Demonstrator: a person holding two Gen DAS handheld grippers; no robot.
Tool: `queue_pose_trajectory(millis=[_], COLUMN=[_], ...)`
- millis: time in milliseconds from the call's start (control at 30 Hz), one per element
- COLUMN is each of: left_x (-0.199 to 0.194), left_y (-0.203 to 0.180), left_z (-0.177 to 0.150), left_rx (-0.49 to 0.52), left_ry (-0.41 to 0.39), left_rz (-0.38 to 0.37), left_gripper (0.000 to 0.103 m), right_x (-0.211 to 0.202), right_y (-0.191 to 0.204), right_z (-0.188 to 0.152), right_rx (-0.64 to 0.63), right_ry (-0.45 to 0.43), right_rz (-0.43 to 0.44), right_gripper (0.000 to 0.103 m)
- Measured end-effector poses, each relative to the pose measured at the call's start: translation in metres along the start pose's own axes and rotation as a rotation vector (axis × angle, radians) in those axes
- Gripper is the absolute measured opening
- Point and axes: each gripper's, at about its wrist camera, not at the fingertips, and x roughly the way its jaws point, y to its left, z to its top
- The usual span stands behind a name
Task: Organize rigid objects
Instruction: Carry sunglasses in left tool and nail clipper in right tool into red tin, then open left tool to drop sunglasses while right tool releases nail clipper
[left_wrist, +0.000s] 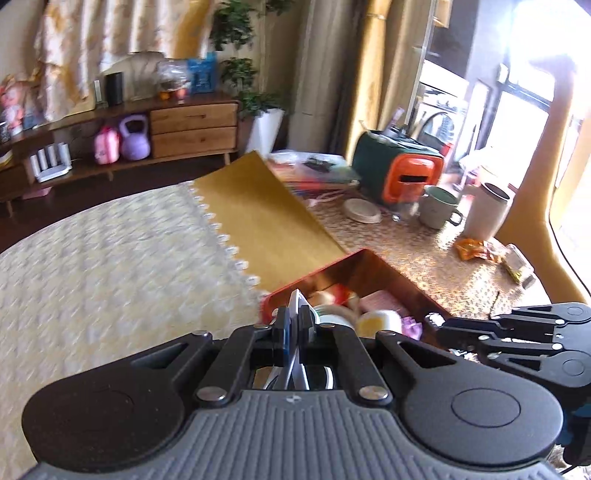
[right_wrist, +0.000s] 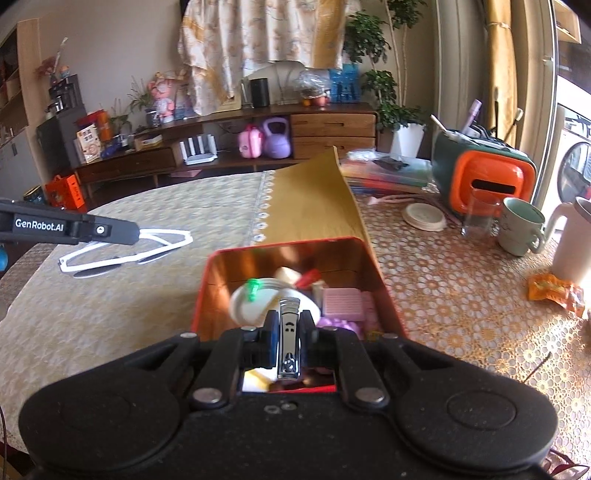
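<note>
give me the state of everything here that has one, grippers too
left gripper: shut on scissors
right gripper: shut on nail clipper, over the tin
red tin: open, no lid on, holds small items
sunglasses: on the cloth, arms unfolded
green mug: upright on the table
glass: upright, looks empty
white jug: upright
snack wrapper: crumpled on the table

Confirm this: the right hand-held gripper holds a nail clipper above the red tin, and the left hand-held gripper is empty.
Not quite: the left hand-held gripper is not empty; it grips white sunglasses, as the right wrist view shows. The right hand-held gripper does hold the nail clipper above the red tin.
</note>
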Motion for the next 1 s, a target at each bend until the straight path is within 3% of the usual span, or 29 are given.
queue_pose_trajectory(millis=[433,1000], left_x=[0.070,0.118], left_y=[-0.041,-0.035], left_z=[0.015,-0.009], left_rx=[0.044,-0.008], left_ry=[0.030,0.111], left_rz=[-0.037,-0.052], left_gripper=[0.004,0.004], right_x=[0.022,0.048], right_y=[-0.031,-0.045], right_z=[-0.003,-0.011], right_rx=[0.033,0.063], right_ry=[0.031,0.084], right_rz=[-0.027,-0.052], right_gripper=[0.011,0.011])
